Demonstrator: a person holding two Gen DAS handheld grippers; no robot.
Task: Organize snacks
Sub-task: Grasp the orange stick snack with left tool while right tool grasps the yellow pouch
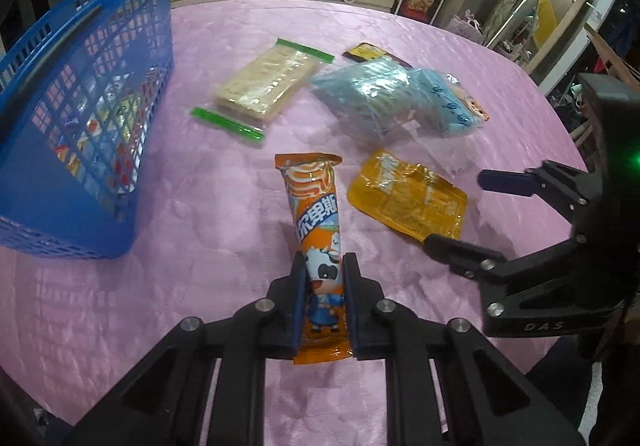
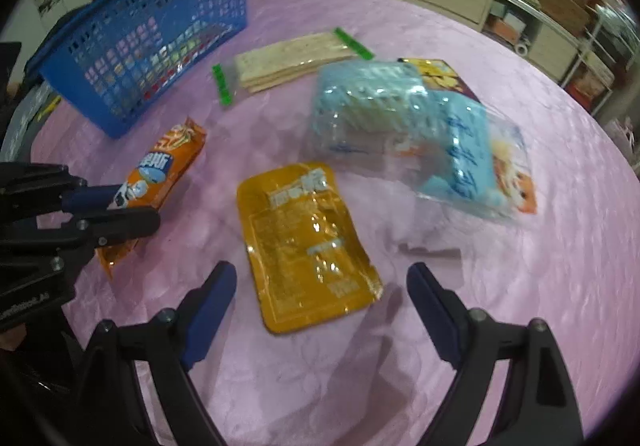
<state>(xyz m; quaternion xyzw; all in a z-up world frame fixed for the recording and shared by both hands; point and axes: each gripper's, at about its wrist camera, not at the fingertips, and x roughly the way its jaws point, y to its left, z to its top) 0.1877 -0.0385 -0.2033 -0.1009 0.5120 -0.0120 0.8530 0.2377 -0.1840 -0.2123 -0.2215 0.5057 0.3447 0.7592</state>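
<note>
Pinching the long orange foil snack packet near its lower end, the left hand-held gripper has it ready for the blue plastic mesh basket at far left. The right hand-held gripper, spread wide, hovers over the flat yellow pouch on the pink table; closing on it looks next.

The orange snack packet bore large white Chinese characters, "尔卑斯" legible. The right gripper carried raised letters "DAS" on its black body. Print on the yellow pouch was too blurred to read.
</note>
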